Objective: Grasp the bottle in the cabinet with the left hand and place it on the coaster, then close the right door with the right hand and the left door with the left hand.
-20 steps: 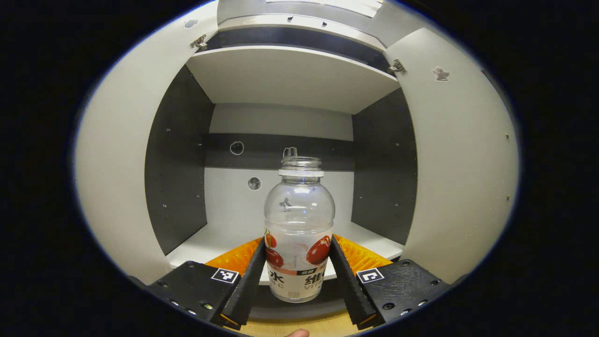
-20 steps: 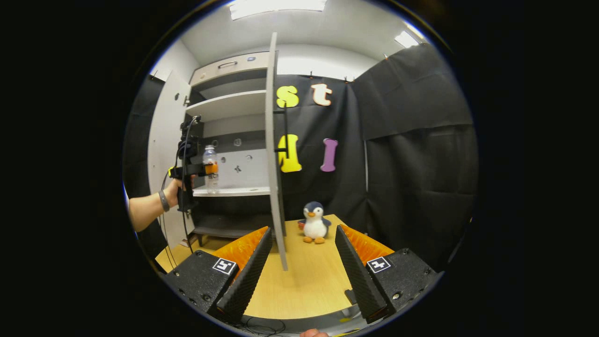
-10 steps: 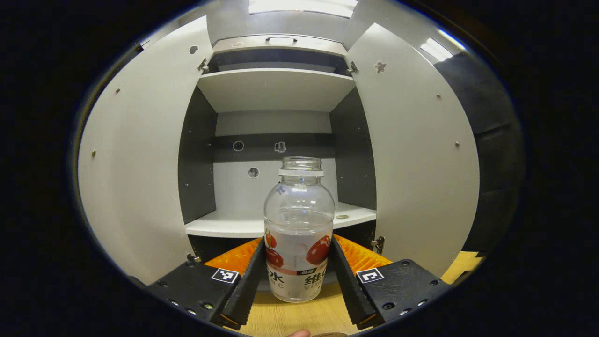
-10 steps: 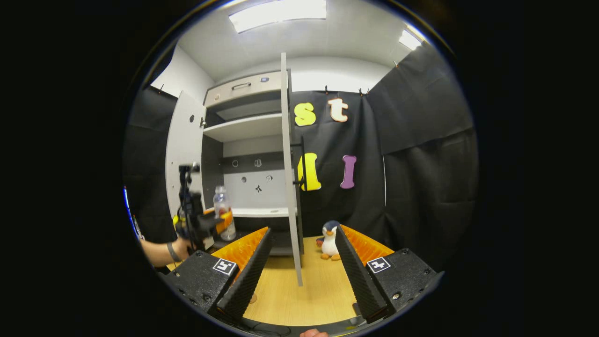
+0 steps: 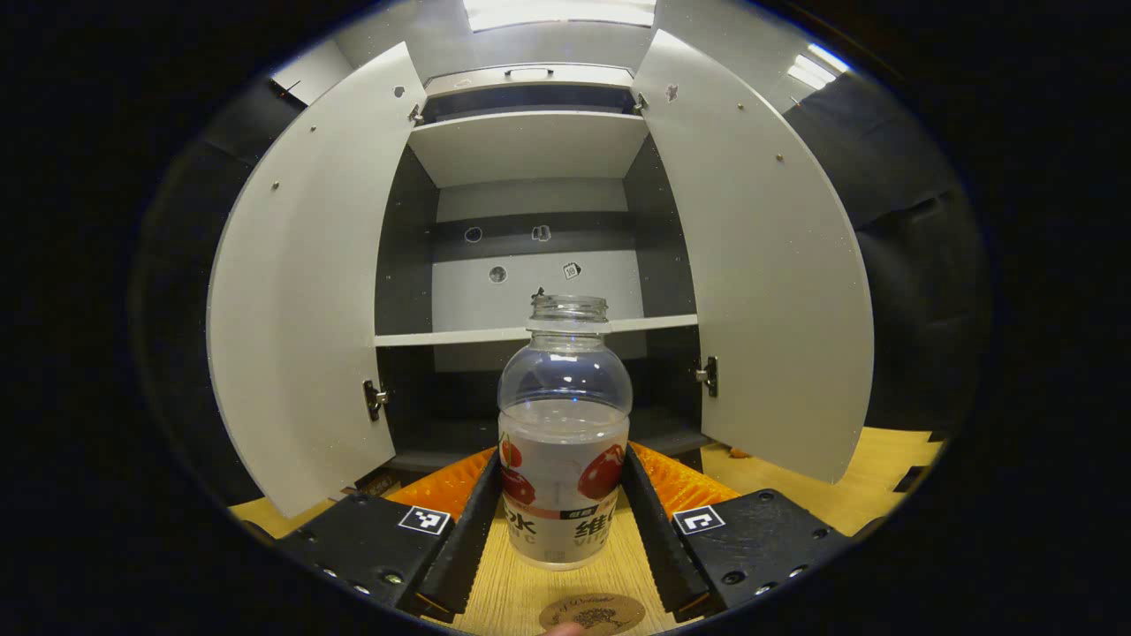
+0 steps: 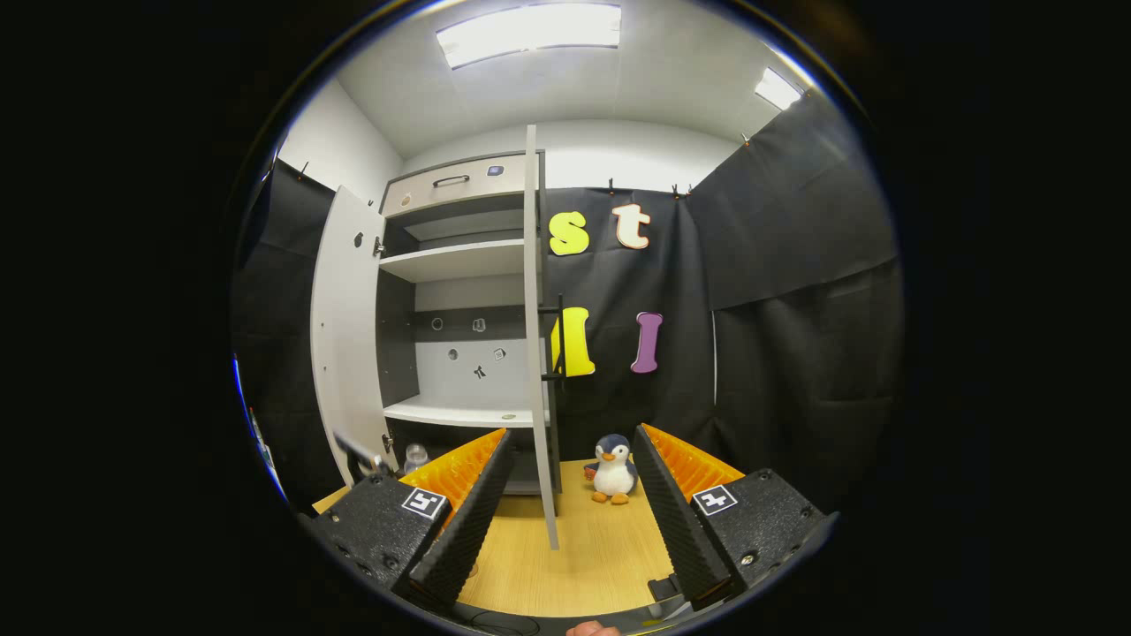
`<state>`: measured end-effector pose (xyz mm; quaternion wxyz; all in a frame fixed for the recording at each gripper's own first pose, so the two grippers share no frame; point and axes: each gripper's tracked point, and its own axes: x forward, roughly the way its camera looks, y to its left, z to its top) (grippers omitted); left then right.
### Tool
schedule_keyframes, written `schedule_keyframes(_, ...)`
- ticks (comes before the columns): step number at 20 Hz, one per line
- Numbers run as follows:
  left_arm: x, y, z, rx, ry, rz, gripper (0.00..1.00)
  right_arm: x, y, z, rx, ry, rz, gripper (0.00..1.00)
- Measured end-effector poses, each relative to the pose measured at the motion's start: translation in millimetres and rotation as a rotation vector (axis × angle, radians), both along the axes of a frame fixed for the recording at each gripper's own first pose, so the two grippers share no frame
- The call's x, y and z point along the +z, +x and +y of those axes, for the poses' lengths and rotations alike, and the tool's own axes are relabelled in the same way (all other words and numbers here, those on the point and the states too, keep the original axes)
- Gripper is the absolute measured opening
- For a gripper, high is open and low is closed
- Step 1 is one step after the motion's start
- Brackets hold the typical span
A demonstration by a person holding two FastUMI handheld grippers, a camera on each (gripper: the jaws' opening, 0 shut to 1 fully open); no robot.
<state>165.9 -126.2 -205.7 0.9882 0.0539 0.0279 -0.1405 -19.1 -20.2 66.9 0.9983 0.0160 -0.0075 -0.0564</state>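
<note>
The left gripper [image 5: 564, 521] is clamped on an upright clear plastic bottle with a cherry label [image 5: 564, 433], held just beyond and above a round brown coaster [image 5: 592, 612] whose near edge is cut off, so whether the base touches the wooden table [image 5: 884, 459] is unclear. In the right gripper view, the right gripper [image 6: 570, 512] hangs wide open and empty, near the edge-on grey right cabinet door [image 6: 533, 353].

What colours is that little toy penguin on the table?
The penguin is dark blue and white with an orange beak and feet, clearest in the right gripper view.
</note>
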Motion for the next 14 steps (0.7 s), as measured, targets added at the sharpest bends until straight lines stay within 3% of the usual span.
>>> schedule_keyframes(4,-45.6,-24.7,-3.2,0.016,-0.018,0.054,0.76,-12.7,-4.2,0.7,-0.024,-0.020,0.066,0.83)
schedule_keyframes(13,-92.5,-42.0,4.4,0.058,-0.071,0.179,0.76,-26.0,-2.7,20.9,-0.010,-0.013,0.111,0.83)
schedule_keyframes(14,-88.1,-39.7,4.9,0.058,-0.076,0.153,0.76,-26.1,-1.6,22.0,-0.007,-0.008,0.110,0.83)
